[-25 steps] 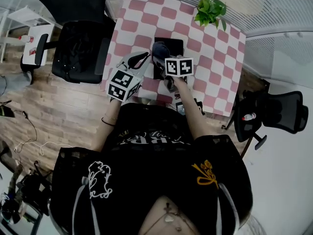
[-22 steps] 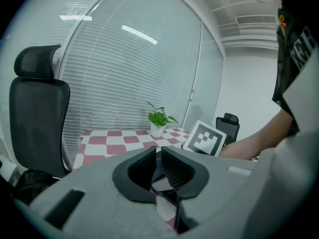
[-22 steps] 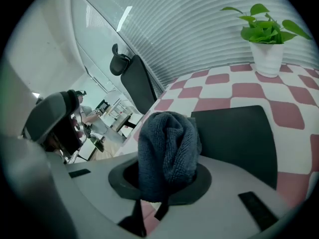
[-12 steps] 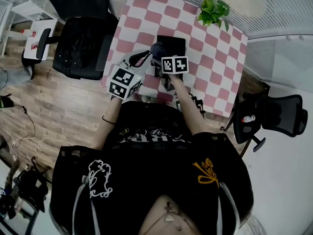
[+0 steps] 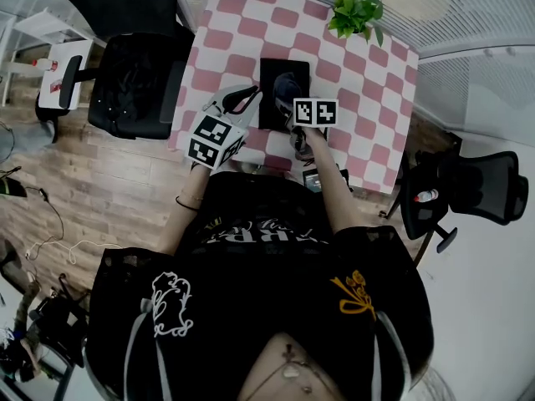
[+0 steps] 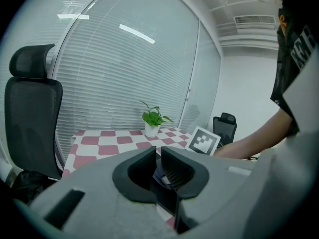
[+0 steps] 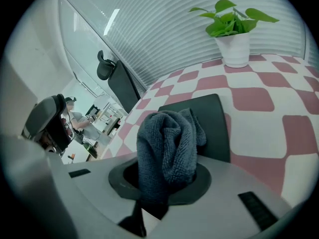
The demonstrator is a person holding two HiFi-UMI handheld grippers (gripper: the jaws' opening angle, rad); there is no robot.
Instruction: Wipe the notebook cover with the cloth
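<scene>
A black notebook [image 5: 272, 98] lies on the pink-and-white checked table [image 5: 368, 98]. My right gripper [image 5: 294, 100] is shut on a bunched dark grey cloth [image 5: 288, 84], which rests on the notebook's middle-right part. In the right gripper view the cloth [image 7: 169, 143] stands up out of the right gripper [image 7: 164, 185], with the notebook [image 7: 215, 118] just behind it. My left gripper [image 5: 247, 98] hovers at the notebook's left edge. In the left gripper view its jaws [image 6: 158, 169] stand almost together with nothing between them.
A potted green plant [image 5: 356, 12] stands at the table's far edge, beyond the notebook [image 7: 234, 39]. A black office chair [image 5: 138, 82] sits left of the table and another [image 5: 481, 192] to the right. The table's near edge is against the person's body.
My right gripper has carried the cloth rightward over the notebook cover, from its left edge to the middle-right. The left gripper has stayed beside the notebook's left edge.
</scene>
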